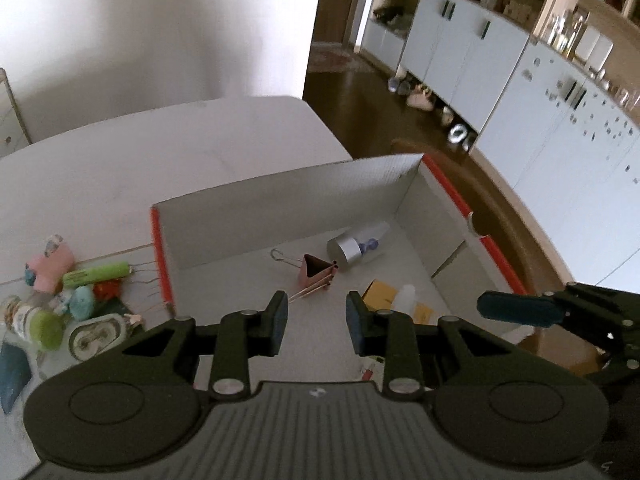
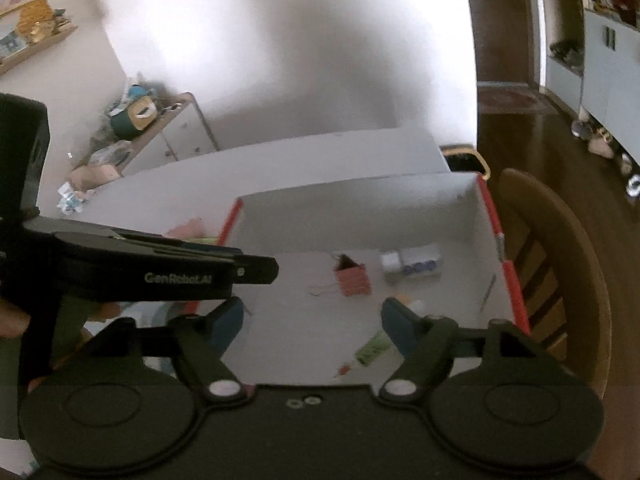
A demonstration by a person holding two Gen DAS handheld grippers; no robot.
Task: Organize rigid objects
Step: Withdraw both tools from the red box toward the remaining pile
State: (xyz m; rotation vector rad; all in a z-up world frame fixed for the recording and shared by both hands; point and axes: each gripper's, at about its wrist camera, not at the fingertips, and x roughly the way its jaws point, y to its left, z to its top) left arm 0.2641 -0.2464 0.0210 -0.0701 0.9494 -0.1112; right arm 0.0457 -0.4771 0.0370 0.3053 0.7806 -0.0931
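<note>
A white cardboard box (image 1: 280, 216) with red edges stands on the white table. Inside it lie a pink binder clip (image 1: 316, 270), a silver-capped bottle (image 1: 348, 250) on its side, a yellow packet (image 1: 380, 294) and a small white bottle (image 1: 406, 296). My left gripper (image 1: 317, 320) hangs above the box's near part, its pads apart with nothing between them. My right gripper (image 2: 312, 320) is also over the box, wide open and empty. In the right wrist view the binder clip (image 2: 354, 280), the bottle (image 2: 412, 264) and a green packet (image 2: 372, 350) lie below it.
Left of the box lies a pile of small items (image 1: 80, 292), among them a green tube (image 1: 96, 274) and a pink piece (image 1: 52, 264). A wooden chair (image 2: 560, 260) stands right of the box. White cabinets (image 1: 520, 100) line the far wall.
</note>
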